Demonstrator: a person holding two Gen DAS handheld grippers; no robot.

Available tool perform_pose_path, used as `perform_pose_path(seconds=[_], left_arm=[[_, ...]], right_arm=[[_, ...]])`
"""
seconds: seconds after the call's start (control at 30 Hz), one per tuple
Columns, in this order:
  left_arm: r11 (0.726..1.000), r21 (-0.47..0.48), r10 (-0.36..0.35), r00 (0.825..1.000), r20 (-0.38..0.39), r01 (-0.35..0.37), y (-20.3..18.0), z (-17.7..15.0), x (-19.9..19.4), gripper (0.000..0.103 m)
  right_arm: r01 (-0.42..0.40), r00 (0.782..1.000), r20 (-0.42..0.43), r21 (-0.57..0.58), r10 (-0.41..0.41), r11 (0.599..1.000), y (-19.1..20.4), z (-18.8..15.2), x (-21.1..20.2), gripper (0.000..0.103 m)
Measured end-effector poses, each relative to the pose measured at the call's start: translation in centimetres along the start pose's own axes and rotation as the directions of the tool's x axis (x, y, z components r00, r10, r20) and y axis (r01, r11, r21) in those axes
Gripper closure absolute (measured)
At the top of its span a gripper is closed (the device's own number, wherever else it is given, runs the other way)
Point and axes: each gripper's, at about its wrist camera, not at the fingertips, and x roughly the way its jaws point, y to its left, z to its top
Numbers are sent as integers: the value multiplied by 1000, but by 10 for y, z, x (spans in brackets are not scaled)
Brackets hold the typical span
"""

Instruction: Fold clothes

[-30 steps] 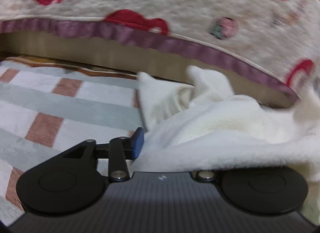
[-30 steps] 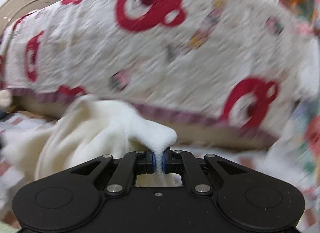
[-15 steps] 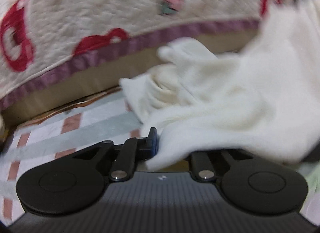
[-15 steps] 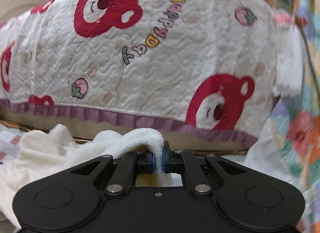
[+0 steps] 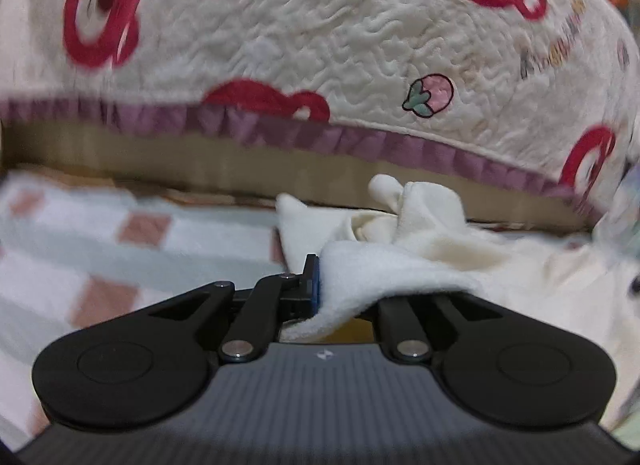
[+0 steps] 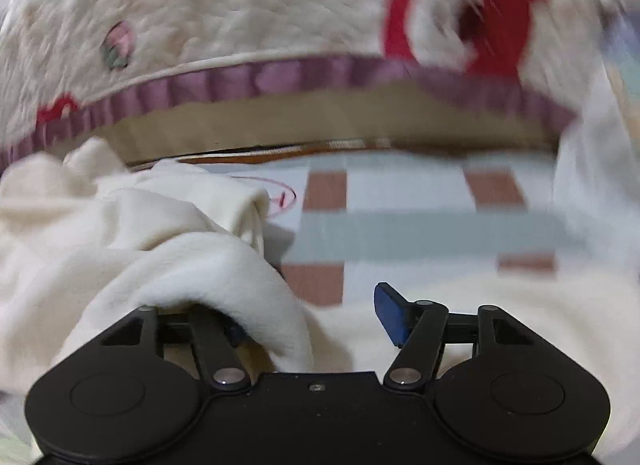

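While the left gripper (image 5: 320, 285) clamps the cream garment (image 5: 420, 249), the right gripper (image 6: 316, 317) has just sprung apart, releasing it; folding looks barely begun.

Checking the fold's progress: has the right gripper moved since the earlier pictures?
Yes. The right gripper dropped: the quilt's purple trim sits higher in view now. Its jaws just opened, releasing the cream garment.

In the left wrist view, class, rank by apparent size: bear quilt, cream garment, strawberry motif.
1. Bear quilt, filling the upper frame.
2. Cream garment; nearness to the camera inflates it.
3. Strawberry motif, clearly smallest.
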Motion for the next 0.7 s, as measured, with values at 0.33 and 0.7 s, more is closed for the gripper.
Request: perform_pose_path(seconds=[0.33, 0.7], left_arm=[[974, 148, 162, 985, 65, -170, -30, 19, -50, 98], [942, 166, 219, 908, 358, -293, -70, 115, -192, 98]], right_arm=[[-229, 915, 368, 138, 165, 964, -1, 16, -119, 97], [-64, 800, 578, -188, 162, 980, 50, 71, -309, 98]])
